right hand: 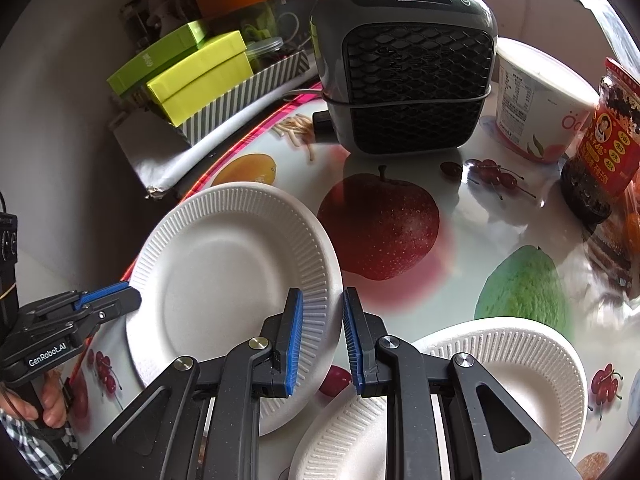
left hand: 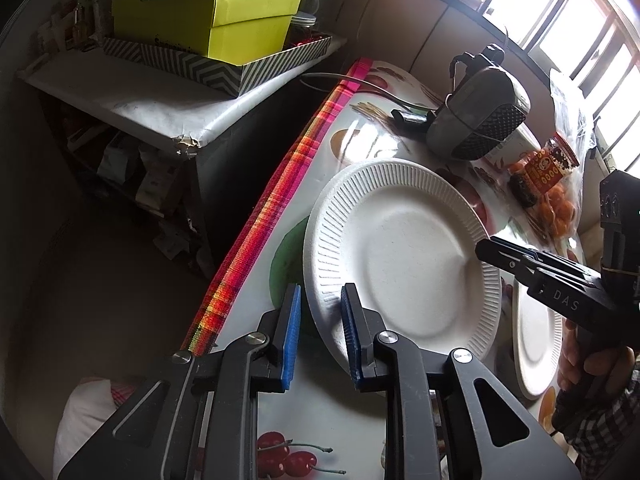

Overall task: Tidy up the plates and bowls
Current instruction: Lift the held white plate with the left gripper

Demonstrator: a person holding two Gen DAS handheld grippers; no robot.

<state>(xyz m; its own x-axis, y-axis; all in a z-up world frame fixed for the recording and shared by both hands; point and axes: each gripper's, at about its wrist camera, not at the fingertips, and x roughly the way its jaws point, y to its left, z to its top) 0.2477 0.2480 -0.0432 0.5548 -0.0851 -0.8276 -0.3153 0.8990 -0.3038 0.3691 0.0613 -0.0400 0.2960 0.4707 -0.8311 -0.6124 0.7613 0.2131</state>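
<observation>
i have the left hand-held gripper (left hand: 318, 322) at the near-left rim of a white ribbed paper plate (left hand: 400, 256), one blue pad on each side of that rim. the gap between the pads is narrow. in the right wrist view its tips meet the plate's left edge, so i read it as pinching the rim, though the fisheye blur there leaves me a little unsure of full contact.

the right hand-held gripper (right hand: 322, 332) sits at the opposite, right edge of the same plate, jaws nearly together with the ribbed rim running between the blue pads. from the left wrist view its black tips lie over that rim. the plate looks tilted, its left side hanging past the bench (right hand: 460, 216) edge.

a second paper plate (right hand: 516, 364) lies flat on the bench, near and to the right of the first, partly under the right hand-held gripper's frame.

the bench has a glossy fruit-print cover with a striped pink and orange border. far behind the plates stands a grey fan heater (right hand: 404, 68), with a white tub (right hand: 536, 100) and a red-labelled jar (right hand: 604, 148) to its right. off to the left a lower shelf (left hand: 132, 96) carries lime-green boxes (left hand: 208, 20) in a striped tray.

a hand (right hand: 48, 400) in a checked sleeve grips the left handle.
</observation>
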